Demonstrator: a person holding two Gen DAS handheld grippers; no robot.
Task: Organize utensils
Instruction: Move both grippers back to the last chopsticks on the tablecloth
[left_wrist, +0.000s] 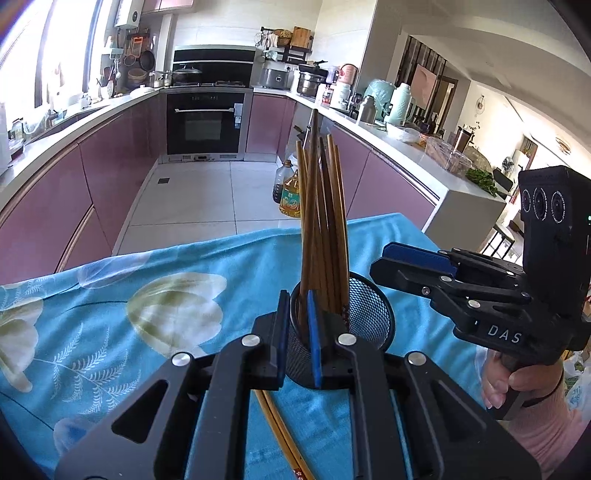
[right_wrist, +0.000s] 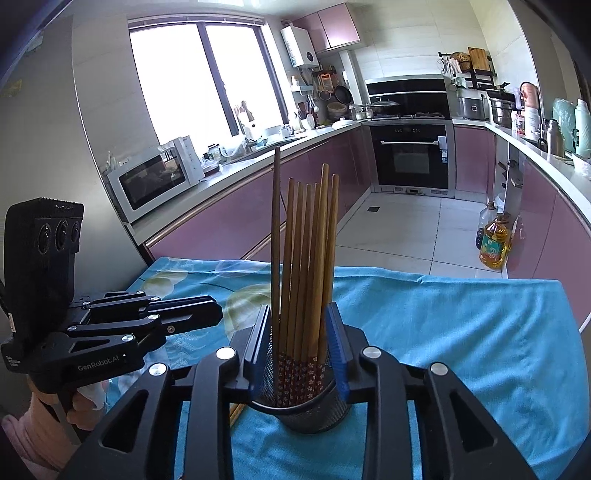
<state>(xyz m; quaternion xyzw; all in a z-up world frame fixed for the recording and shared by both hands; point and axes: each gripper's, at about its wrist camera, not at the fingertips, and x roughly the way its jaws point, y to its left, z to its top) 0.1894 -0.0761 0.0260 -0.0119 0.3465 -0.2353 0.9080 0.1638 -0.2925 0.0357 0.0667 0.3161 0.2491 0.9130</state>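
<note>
A black mesh cup (left_wrist: 369, 317) (right_wrist: 306, 417) stands on the blue flowered cloth (left_wrist: 147, 295) and holds several wooden chopsticks (left_wrist: 325, 229) (right_wrist: 306, 240) upright. My right gripper (right_wrist: 297, 310) (left_wrist: 384, 258) is open. In its own view the bundle rises between its blue pads; the left wrist view shows its fingertips just right of the bundle, not pressing on it. My left gripper (left_wrist: 297, 299) (right_wrist: 218, 314) is shut and empty, a little short of the cup on its left. A loose pair of chopsticks (left_wrist: 277, 417) (right_wrist: 236, 410) lies on the cloth under the left gripper.
The clothed table ends at its far edge (right_wrist: 406, 275), with kitchen floor beyond. Oil bottles (left_wrist: 290, 195) (right_wrist: 493, 243) stand on the floor by pink cabinets. A microwave (right_wrist: 155, 181) sits on the left counter. A hand (left_wrist: 498, 384) holds the right gripper's handle.
</note>
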